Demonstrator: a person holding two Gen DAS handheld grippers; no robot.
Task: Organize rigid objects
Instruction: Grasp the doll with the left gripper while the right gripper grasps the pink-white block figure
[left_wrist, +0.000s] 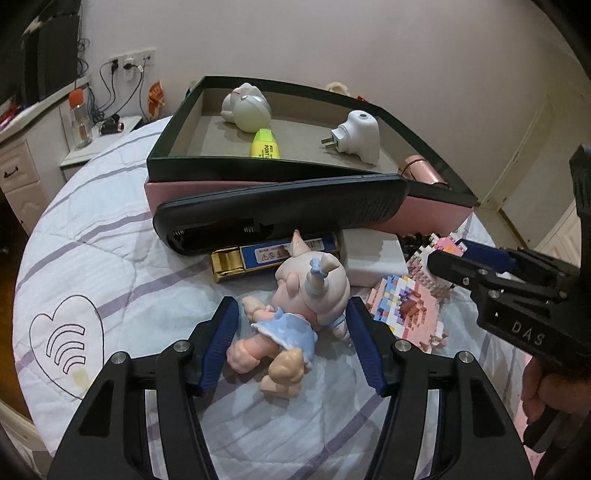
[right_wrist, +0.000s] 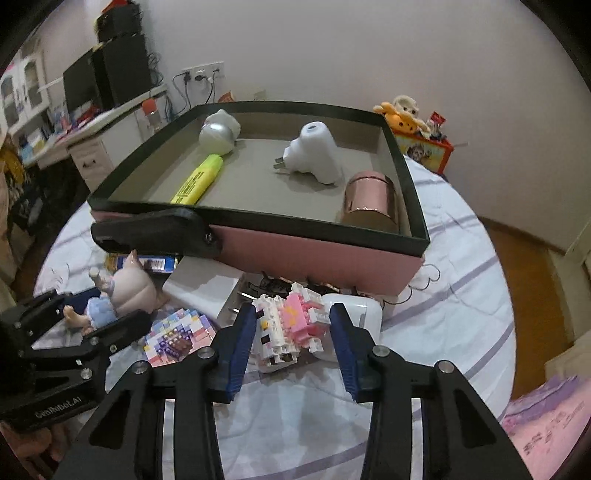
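Note:
A small doll (left_wrist: 291, 321) in a blue dress with pale hair lies on the quilt. My left gripper (left_wrist: 291, 332) has its blue pads against the doll's sides, shut on it. A pink and white block figure (right_wrist: 291, 325) sits between the pads of my right gripper (right_wrist: 291, 332), which press on both its sides. In the left wrist view the right gripper (left_wrist: 461, 258) shows at the right edge, beside the doll. The dark-rimmed tray box (right_wrist: 258, 216) stands behind, holding a white round toy (right_wrist: 218, 134), a yellow highlighter (right_wrist: 199, 179), a white plug adapter (right_wrist: 317, 155) and a rose-gold cylinder (right_wrist: 371, 203).
A black remote (left_wrist: 280, 210) with its battery bay open leans against the pink box front. A blue and gold pack (left_wrist: 266, 258), a white box (right_wrist: 203, 286), a flat block mosaic (right_wrist: 177, 338) and a white case (right_wrist: 365, 317) lie close by. The bed edge drops off at the right.

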